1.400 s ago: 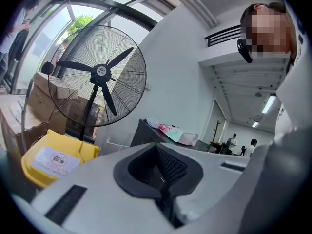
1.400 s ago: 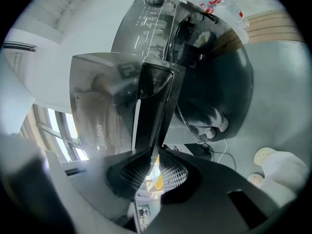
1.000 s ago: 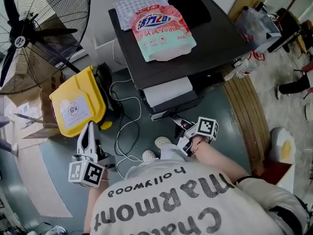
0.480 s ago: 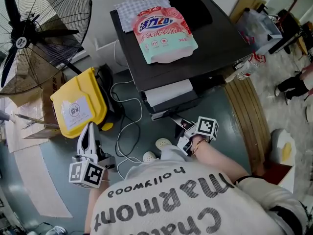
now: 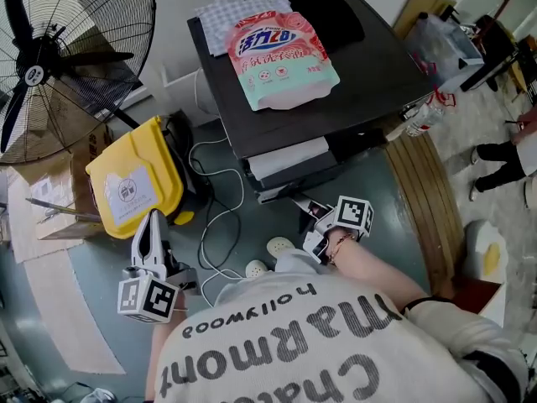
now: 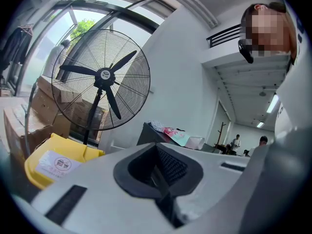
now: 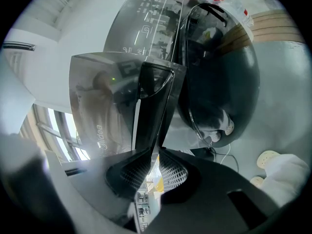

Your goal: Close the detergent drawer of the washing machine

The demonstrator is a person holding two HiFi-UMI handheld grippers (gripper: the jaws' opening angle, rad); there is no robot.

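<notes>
Right tool [image 7: 153, 160] is clenched on the dark front panel of the detergent drawer [image 5: 289, 159]. In the right gripper view this thin glossy panel is seen edge-on, and it runs out from between the two ribbed pads, which stand close together on both sides of it. The drawer has a white body behind its dark front. It stands pulled out from the upper front of the black front-loading washing machine [image 5: 361, 74], toward the left in the head view, and it is not yet pushed in. Just beside the drawer, the right gripper view shows the round dark glass door [image 7: 219, 82] of the machine.

The left tool [image 5: 153, 221] is clenched and empty, its white jaws pressed together with nothing between them. It is held low over the grey-green floor [image 5: 109, 300], well apart from the machine, and it points toward a yellow plastic container [image 5: 134, 179] with a white label.

On the top of the machine lies a pink and green detergent pouch [image 5: 281, 53], with a checked cloth [image 5: 222, 11] behind it. A large black standing fan [image 5: 50, 57] is at the left, beyond the yellow container. A white cable [image 5: 220, 225] winds on the floor between the container and the machine. Wooden boards [image 5: 419, 196] lie on the floor at the right of the machine.
</notes>
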